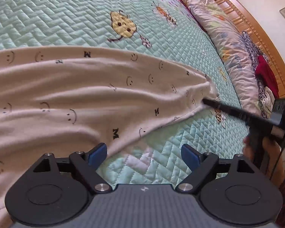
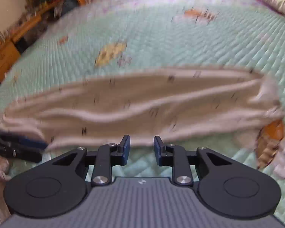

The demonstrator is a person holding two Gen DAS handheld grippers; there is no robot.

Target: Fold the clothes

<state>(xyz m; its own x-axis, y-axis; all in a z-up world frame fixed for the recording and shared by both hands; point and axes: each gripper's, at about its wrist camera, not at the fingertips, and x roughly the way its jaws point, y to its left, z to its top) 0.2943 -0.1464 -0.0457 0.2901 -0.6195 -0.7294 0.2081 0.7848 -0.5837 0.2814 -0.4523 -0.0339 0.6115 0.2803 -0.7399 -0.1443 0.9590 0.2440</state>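
A cream garment (image 1: 85, 87) printed with smiley faces and letters lies rumpled across the bed. In the blurred right wrist view, the garment (image 2: 142, 102) is a long band. My left gripper (image 1: 144, 155) stands wide open over the garment's near edge. Its left pad (image 1: 97, 154) is at the cloth's border and bare quilt shows between the jaws. My right gripper (image 2: 142, 148) is partly open just short of the garment's front edge, nothing between its pads. In the left wrist view the right gripper (image 1: 207, 102) reaches the garment's narrow right end. The left gripper (image 2: 41, 146) shows at the garment's lower left corner.
A mint green quilt (image 1: 66, 19) with sewn animal figures covers the bed. A rolled floral duvet (image 1: 218, 28) and a heap of clothes with a red piece (image 1: 266, 74) lie along the wooden headboard (image 1: 247, 19). Wooden shelves (image 2: 19, 28) stand beyond the bed's far left.
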